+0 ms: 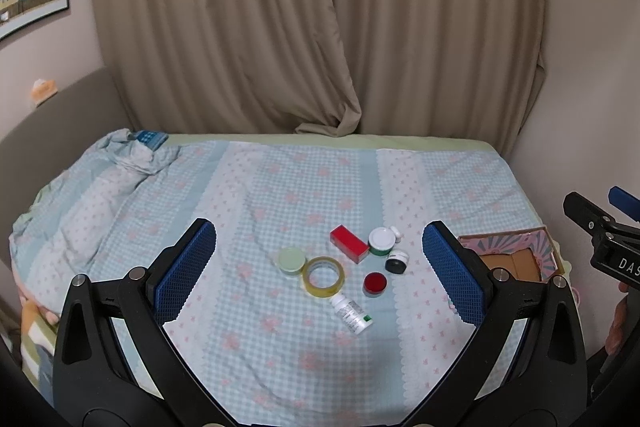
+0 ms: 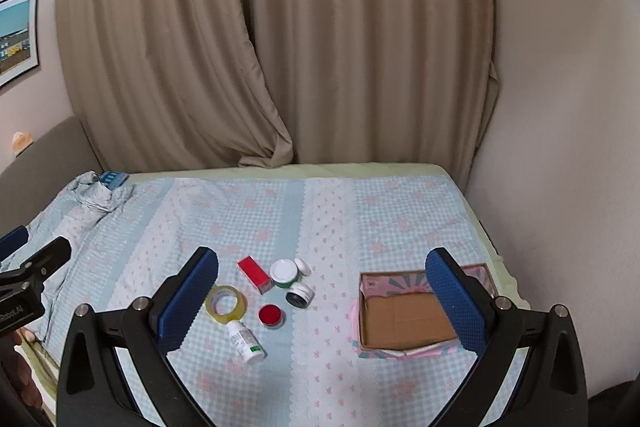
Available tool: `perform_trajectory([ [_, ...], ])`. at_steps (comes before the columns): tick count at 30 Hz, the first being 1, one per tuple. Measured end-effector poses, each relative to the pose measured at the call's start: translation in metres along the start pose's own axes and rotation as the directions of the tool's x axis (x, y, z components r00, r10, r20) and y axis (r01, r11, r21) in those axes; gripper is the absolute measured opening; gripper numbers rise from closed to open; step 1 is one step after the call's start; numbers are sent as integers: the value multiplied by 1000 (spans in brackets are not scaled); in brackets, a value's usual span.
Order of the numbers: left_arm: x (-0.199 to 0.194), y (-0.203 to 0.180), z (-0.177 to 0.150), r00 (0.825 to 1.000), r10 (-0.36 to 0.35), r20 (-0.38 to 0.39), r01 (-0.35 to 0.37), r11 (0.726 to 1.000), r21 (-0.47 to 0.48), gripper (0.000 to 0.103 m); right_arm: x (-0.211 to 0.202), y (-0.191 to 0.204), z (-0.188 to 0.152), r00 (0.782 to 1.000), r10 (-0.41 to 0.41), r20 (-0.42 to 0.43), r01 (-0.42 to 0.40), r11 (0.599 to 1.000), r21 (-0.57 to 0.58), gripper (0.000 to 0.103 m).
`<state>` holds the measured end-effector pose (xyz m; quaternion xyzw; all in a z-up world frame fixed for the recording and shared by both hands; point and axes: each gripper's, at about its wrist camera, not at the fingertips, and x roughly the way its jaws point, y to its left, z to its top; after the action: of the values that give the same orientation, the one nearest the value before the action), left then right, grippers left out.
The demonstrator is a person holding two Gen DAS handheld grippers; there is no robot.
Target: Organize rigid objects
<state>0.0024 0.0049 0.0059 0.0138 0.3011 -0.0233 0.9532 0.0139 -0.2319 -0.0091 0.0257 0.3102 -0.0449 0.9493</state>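
Two tools, left (image 1: 320,267) and right (image 2: 322,291), hover wide open and empty; jars (image 2: 284,273) cluster at 9 o'clock of the box (image 2: 404,319), awaiting sorting

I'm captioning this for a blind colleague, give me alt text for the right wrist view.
An open hand-held gripper hovers over a checked bedspread, framing a tape roll, red box, jars and a lying white bottle, with an empty cardboard box at right.

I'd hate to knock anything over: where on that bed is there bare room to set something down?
Bare sheet lies between the red-lidded jar and the cardboard box, and beyond the red box toward the curtains. It is crowded around the tape roll.
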Motion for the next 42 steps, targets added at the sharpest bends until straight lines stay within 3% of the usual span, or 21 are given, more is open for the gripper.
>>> perform_trajectory([
  [25, 14, -3, -2, 999, -9, -36, 8, 1000, -29, 102, -3, -9, -2, 1000, 14, 8, -14, 1000, 10, 103],
  [34, 57, -10, -20, 986, -16, -166, 0, 995, -96, 102, 20, -20, 0, 997, 34, -69, -36, 999, -32, 103],
  [42, 129, -22, -46, 956, 33, -291, -68, 991, -114, 102, 93, -27, -1, 981, 97, -170, -115, 989, -98, 103],
])
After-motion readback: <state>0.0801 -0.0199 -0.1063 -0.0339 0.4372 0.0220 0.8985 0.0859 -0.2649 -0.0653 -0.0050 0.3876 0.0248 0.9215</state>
